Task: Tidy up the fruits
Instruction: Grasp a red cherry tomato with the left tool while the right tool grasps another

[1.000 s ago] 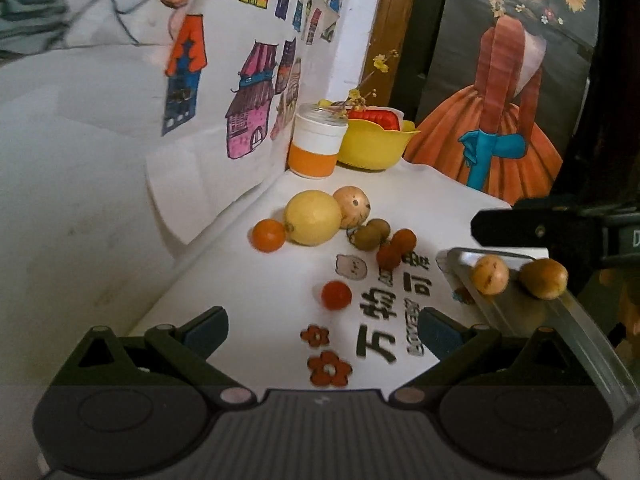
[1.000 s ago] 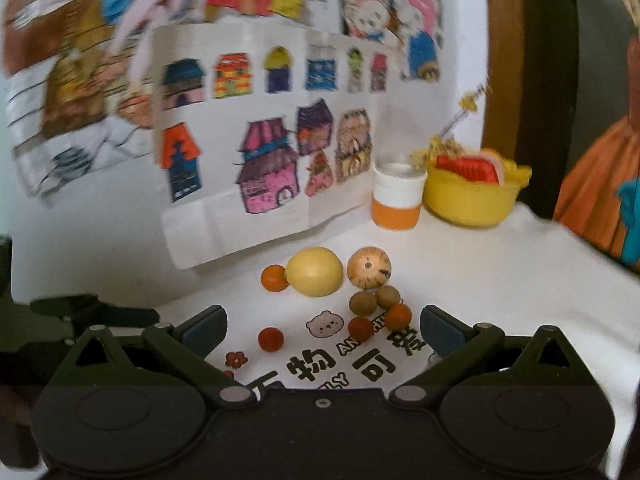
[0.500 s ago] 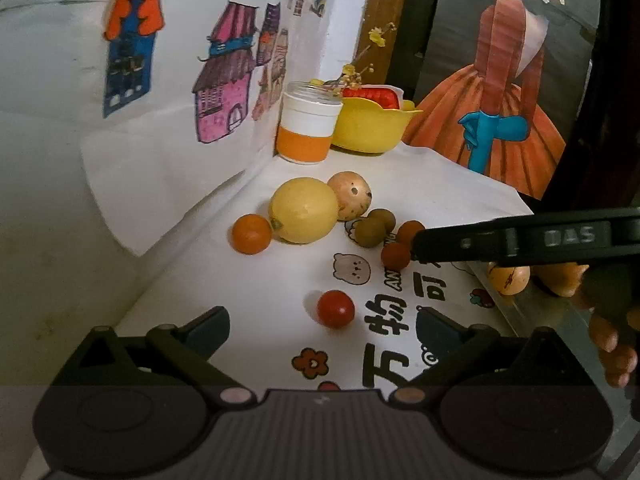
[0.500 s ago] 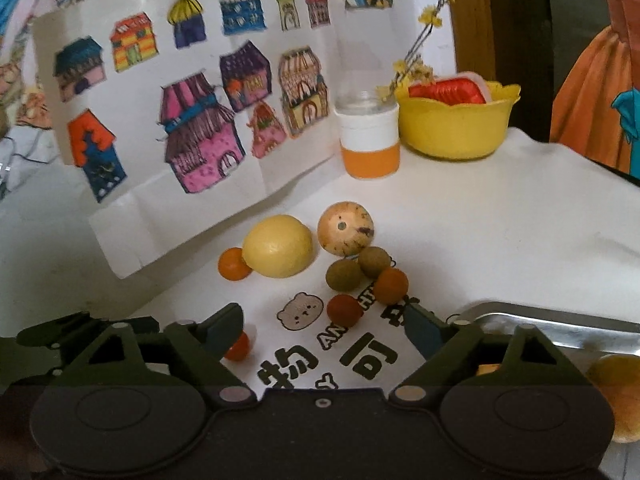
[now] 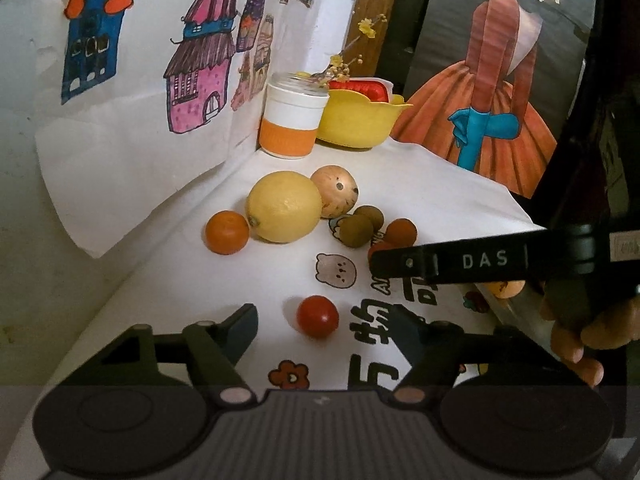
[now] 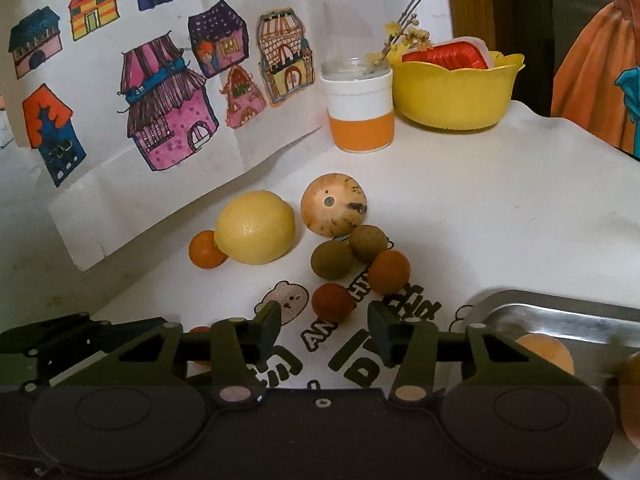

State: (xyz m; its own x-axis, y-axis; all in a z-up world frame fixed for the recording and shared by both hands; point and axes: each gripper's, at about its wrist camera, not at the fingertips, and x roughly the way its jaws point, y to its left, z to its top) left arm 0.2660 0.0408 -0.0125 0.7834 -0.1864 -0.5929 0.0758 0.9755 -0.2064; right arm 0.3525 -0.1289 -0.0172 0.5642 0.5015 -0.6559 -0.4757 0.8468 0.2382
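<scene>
Fruit lies on a white printed cloth: a yellow lemon (image 5: 285, 206) (image 6: 255, 227), a spotted tan fruit (image 5: 334, 191) (image 6: 334, 205), a small orange (image 5: 227, 232) (image 6: 206, 249), two brown-green round fruits (image 6: 332, 259), an orange fruit (image 6: 389, 272) and two red ones. My left gripper (image 5: 325, 325) is open, with one red fruit (image 5: 317, 316) between its fingers. My right gripper (image 6: 323, 325) is open, just short of the other red fruit (image 6: 333, 301). A metal tray (image 6: 560, 314) at the right holds an orange fruit (image 6: 546, 354).
A white and orange cup (image 6: 361, 118) and a yellow bowl (image 6: 454, 96) with a red packet stand at the back by the wall. Paper drawings of houses (image 6: 160, 92) hang down to the cloth on the left. A hand (image 5: 584, 336) holds the right gripper.
Both grippers have moved forward and down toward the fruit. The left one now has the red fruit between its fingers. The right one has narrowed its opening and come close to the second red fruit.
</scene>
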